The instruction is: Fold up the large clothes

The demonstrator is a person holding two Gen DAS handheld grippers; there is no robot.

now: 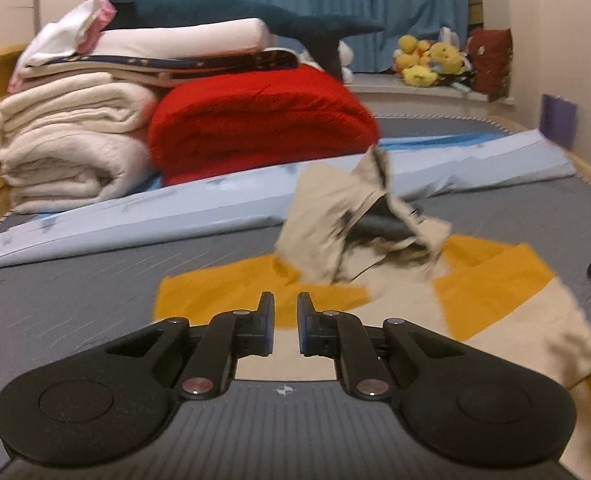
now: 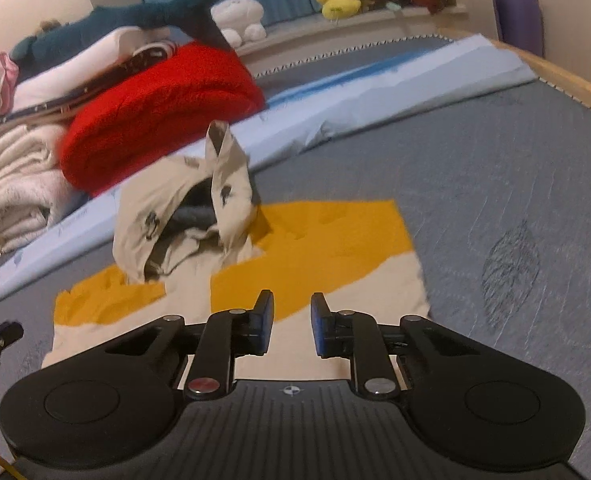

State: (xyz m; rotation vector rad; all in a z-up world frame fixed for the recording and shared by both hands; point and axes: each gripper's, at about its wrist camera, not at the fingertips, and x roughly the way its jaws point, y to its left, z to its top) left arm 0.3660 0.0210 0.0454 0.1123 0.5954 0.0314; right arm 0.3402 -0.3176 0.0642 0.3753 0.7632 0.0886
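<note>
Tools [image 1: 285, 312] [image 2: 291, 312] both narrowly agape, empty, above yellow-and-cream garment [image 2: 327, 240] on grey bed [image 2: 495, 184].

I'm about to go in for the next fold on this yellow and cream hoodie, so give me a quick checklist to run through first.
1. Left gripper free of cloth: ok, a narrow gap between the fingers with nothing in it.
2. Right gripper free of cloth: ok, gap empty.
3. Hoodie lying flat: not ok, the body is spread on the grey mattress, but the hood stands crumpled at the far end.
4. Room beside the garment: ok, bare mattress on the right in the right wrist view.
5. Nearby clutter: ok, the red blanket and light blue folded sheet lie beyond the hood, apart from the body.
6. Sleeve positions: cannot tell, the picture is blurred.
</note>
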